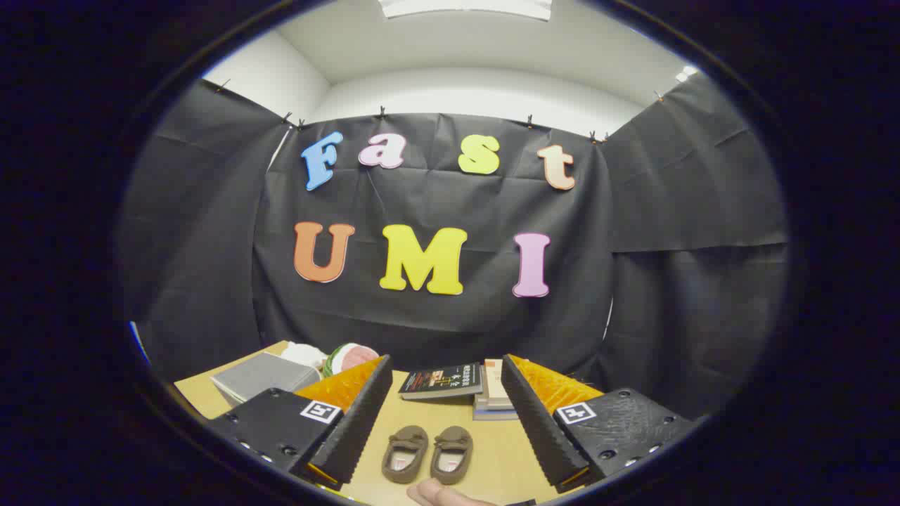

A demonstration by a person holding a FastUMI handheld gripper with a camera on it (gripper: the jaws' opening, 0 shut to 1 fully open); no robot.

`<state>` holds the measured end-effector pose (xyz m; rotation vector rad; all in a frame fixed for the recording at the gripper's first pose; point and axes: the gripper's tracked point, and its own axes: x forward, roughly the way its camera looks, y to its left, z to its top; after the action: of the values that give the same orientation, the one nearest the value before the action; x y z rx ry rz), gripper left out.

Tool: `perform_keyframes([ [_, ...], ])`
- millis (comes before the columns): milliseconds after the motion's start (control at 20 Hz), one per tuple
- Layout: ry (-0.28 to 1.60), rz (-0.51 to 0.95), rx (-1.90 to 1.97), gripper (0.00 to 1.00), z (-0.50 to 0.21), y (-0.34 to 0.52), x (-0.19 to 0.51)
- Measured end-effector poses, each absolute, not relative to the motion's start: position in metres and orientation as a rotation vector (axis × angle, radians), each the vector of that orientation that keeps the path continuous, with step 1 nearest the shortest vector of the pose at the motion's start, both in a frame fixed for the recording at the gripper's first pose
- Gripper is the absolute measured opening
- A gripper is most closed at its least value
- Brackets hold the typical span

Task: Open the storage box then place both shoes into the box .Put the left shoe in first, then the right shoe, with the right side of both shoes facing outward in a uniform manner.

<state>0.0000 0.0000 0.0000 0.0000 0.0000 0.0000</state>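
Shoes (427, 454), 2 brown slippers, sit side by side on the counter (492, 450) between the wide-open, empty tongs (441, 429). No box is open ahead; grabbing a shoe first, or the wrong one, would break the order. Books (443, 381) lie beyond.

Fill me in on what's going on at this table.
A person is holding the tool above a wooden table, its fingers spread wide and gripping nothing. A pair of brown shoes sits side by side between the fingers, untouched. A hand shows just below them. Beyond lie stacked books, with a grey box to one side. No shoe has been picked up yet.
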Motion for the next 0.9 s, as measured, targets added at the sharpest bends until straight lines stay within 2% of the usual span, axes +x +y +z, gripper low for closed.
perform_keyframes([
  [500,-0.003,0.022,0.008,0.95,-0.013,-0.047,-0.002],
  [900,0.022,0.029,0.023,0.95,-0.017,-0.016,0.006],
])
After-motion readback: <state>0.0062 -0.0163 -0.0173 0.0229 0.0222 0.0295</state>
